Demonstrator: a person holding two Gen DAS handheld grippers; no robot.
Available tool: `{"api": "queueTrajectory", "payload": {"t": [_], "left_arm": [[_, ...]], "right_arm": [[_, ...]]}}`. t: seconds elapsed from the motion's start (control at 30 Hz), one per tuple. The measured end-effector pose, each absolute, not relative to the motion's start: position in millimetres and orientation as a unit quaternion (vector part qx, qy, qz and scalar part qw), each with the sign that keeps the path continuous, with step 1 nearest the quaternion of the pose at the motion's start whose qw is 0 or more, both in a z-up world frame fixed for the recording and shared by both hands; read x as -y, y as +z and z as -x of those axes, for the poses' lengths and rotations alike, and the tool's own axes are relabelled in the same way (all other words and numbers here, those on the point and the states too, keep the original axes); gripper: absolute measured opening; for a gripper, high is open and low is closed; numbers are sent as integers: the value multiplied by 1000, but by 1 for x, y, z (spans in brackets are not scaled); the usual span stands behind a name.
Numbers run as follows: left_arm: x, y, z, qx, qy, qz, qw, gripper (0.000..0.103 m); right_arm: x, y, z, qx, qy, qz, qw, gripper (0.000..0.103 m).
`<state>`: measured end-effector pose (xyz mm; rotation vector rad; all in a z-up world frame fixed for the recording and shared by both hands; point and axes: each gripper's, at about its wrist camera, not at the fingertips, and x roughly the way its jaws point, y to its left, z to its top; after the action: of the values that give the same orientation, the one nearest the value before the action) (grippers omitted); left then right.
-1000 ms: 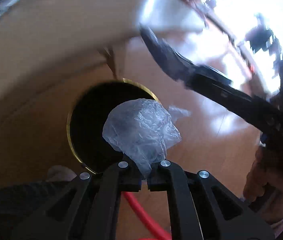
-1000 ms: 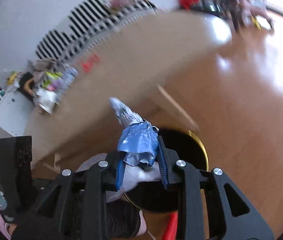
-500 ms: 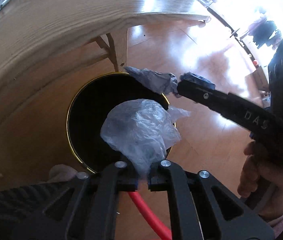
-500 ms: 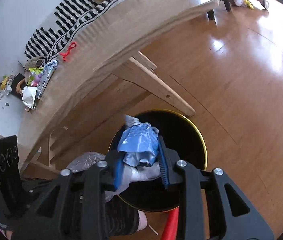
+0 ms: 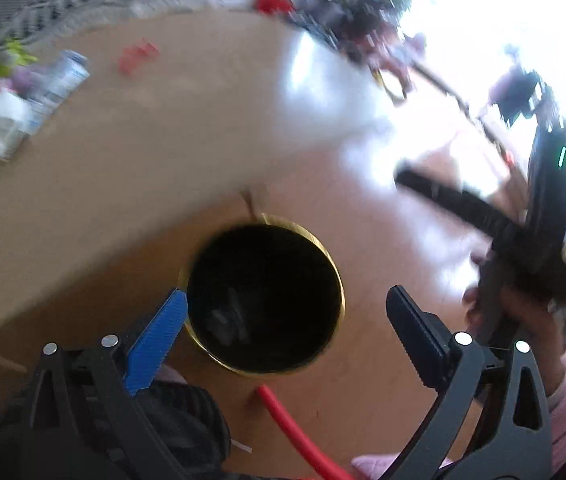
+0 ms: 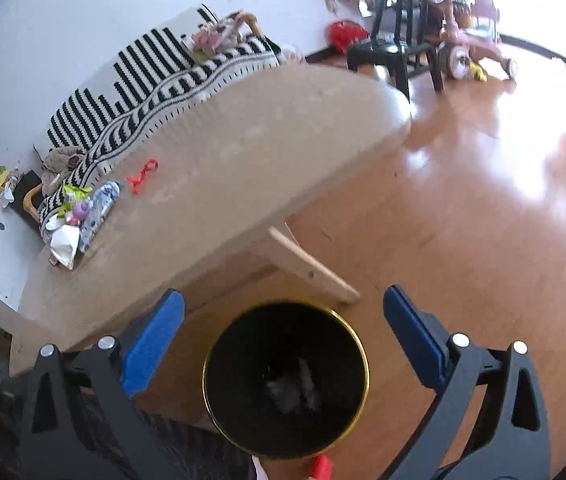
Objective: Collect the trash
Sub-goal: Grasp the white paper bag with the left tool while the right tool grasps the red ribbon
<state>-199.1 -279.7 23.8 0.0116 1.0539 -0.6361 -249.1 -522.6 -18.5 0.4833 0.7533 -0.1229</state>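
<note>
A black round bin with a gold rim (image 5: 337, 276) (image 6: 365, 364) stands on the wood floor beside the table. Crumpled trash (image 5: 229, 316) (image 6: 293, 394) lies at its bottom. My left gripper (image 5: 285, 320) is open and empty above the bin. My right gripper (image 6: 283, 316) is open and empty, also above the bin; it shows blurred at the right in the left wrist view (image 5: 463, 204). More trash lies on the tabletop: a pile of wrappers with a plastic bottle (image 6: 79, 220) (image 5: 23, 108) and a red scrap (image 6: 143, 176) (image 5: 137, 56).
The light wooden table (image 6: 243, 152) overhangs the bin, with a slanted leg (image 6: 307, 270) close behind it. A striped sofa (image 6: 155, 76) is behind the table. A black chair (image 6: 399, 40) and a tricycle (image 6: 471, 48) stand far right. A red cord (image 5: 295, 428) lies by the bin.
Both grippers have opened. The clear plastic wad and the blue wrapper have left the jaws and lie in the bin. Both grippers have risen; the tabletop is back in view.
</note>
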Motion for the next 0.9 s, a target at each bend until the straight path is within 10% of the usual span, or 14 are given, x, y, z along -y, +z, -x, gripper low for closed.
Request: {"api": "queueTrajectory", "payload": {"t": [0.37, 0.9], "left_arm": [[116, 50, 86, -473, -60, 91, 874, 97], [115, 5, -35, -493, -41, 68, 866, 96]], "right_arm": [[440, 11, 128, -371, 1, -171, 913, 96], [349, -20, -93, -453, -22, -81, 888, 96]]}}
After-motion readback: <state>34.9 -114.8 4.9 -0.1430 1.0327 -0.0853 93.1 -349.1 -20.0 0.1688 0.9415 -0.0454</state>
